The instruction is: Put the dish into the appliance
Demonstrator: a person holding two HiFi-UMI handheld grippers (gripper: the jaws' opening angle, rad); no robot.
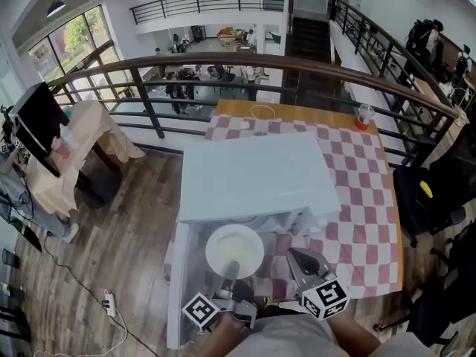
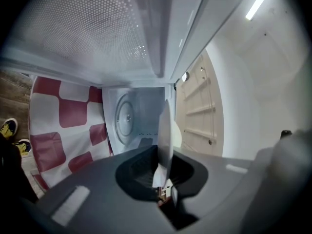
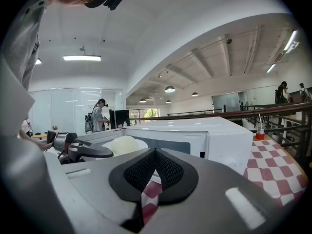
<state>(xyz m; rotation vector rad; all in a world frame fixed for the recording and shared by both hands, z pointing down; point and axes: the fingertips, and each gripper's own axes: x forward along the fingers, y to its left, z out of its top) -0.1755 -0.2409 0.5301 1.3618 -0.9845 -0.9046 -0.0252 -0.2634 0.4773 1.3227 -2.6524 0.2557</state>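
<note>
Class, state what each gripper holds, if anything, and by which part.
The left gripper holds the dish by its near rim, which is pinched between the fingers. The right gripper holds nothing.

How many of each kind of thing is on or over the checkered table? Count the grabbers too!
microwave: 1
dish: 1
cup: 1
white cord: 1
grippers: 2 (left gripper, right gripper)
Total: 6
</note>
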